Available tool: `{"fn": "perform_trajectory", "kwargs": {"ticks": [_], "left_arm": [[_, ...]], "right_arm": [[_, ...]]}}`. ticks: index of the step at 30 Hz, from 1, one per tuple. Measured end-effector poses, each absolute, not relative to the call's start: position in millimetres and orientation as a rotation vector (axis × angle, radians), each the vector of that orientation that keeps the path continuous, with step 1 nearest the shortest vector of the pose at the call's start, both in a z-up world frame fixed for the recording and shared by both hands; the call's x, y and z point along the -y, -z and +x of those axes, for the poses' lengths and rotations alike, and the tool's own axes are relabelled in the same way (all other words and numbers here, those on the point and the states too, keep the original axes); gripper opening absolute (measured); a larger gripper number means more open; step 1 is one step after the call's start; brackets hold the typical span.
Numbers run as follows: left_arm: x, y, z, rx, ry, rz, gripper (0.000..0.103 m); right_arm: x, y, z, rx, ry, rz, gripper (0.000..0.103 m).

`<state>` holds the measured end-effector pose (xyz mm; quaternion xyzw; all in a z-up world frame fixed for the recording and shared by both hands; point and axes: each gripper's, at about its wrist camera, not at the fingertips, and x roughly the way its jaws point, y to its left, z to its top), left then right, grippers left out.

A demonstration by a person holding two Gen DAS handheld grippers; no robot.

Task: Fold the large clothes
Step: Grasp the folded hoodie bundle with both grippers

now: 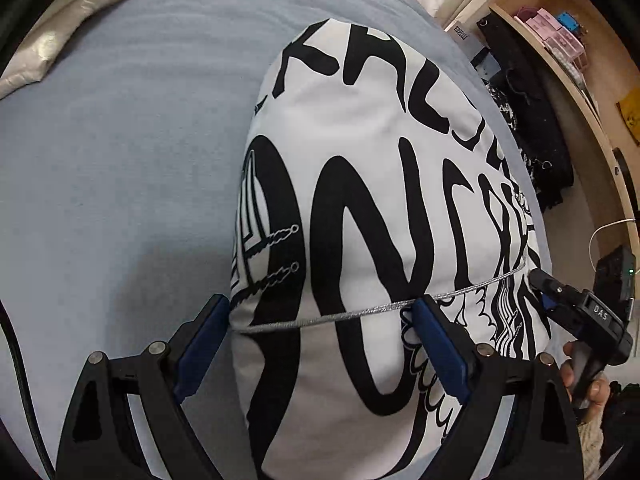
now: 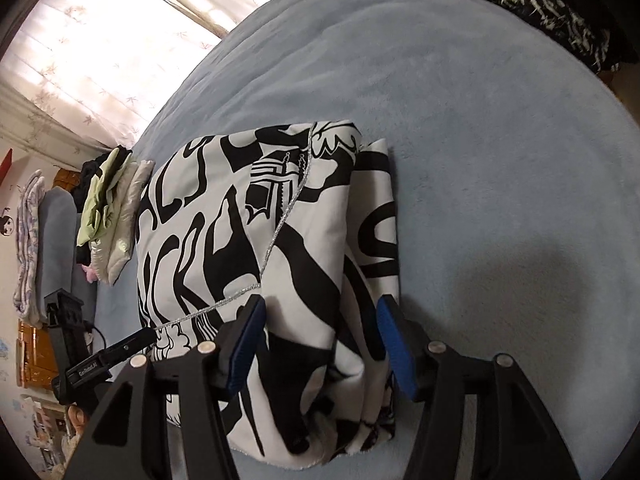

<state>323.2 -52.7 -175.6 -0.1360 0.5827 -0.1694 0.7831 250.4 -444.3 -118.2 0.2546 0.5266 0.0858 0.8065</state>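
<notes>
- My left claw (image 1: 320, 320) is spread wide, its blue pads (image 1: 202, 344) straddling the near-left corner of the garment (image 1: 360, 160); whether the pads touch the cloth I cannot tell.
- My right claw (image 2: 320, 332) stands about half open over the garment's (image 2: 240, 220) near edge, with a thick bunch of folds between the pads (image 2: 394, 344). The pads sit beside the cloth without clearly pressing it.
- The garment, white with a black print and a silver cord (image 1: 360, 312), lies folded into a block on the blue bed (image 1: 120, 140).
- In the left view my right claw (image 1: 538, 280) shows at the garment's right edge, with a hand (image 1: 588, 384) on its handle.
- A pile of pale clothes (image 2: 112, 208) lies on the bed beyond the garment.
</notes>
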Motion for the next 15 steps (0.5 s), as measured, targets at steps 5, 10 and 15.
{"fn": "perform_trajectory", "kwargs": {"ticks": [5,10,15], "left_arm": [[54,183,327,-1.267,0.381,-0.314,0.100],[57,188,329,-1.262,0.392,-0.315,0.103],[62,190,333,-1.256,0.426,-0.307,0.103]], "right_arm": [[449,124,255,-1.145,-0.176,0.534,0.072],[457,135,257,-1.161,-0.197,0.573,0.078],[461,144,262,-1.174,-0.248,0.599,0.081]]}}
